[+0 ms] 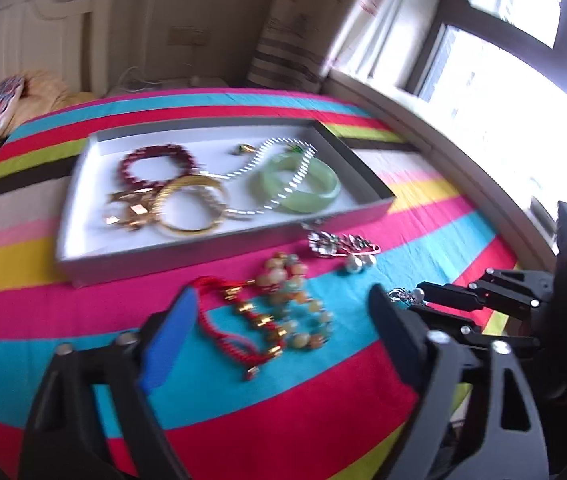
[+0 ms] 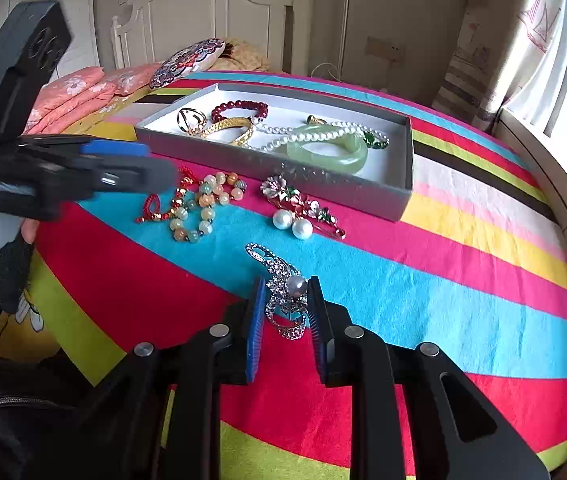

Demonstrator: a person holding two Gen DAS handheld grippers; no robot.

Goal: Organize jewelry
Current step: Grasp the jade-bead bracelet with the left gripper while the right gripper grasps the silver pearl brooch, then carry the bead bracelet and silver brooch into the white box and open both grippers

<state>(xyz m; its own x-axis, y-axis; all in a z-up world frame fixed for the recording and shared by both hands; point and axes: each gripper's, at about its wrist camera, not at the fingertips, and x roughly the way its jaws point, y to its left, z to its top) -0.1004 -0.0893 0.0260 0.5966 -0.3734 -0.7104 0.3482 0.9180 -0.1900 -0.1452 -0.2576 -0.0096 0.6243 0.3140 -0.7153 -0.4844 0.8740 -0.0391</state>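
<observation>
A grey tray (image 1: pixel 223 246) (image 2: pixel 401 196) on the striped bedspread holds a jade bangle (image 1: pixel 297 184) (image 2: pixel 329 152), gold bangle (image 1: pixel 191 210), red bead bracelet (image 1: pixel 155 164) and pearl necklace (image 2: pixel 283 130). In front of it lie a red cord bracelet (image 1: pixel 243 320), a pastel bead bracelet (image 1: pixel 299 308) (image 2: pixel 207 204), a flower brooch (image 2: pixel 295 200) and pearl earrings (image 2: pixel 291 222). My left gripper (image 1: pixel 283 300) is open above the two bracelets. My right gripper (image 2: pixel 285 292) is shut on a silver rhinestone brooch (image 2: pixel 283 296) with a grey pearl.
Pillows (image 2: pixel 79 96) and a patterned cushion (image 2: pixel 187 60) lie near the white headboard (image 2: pixel 211 8). A window (image 1: pixel 503 80) and curtain run along the bed's right side. The right gripper shows at the right in the left wrist view (image 1: pixel 435 296).
</observation>
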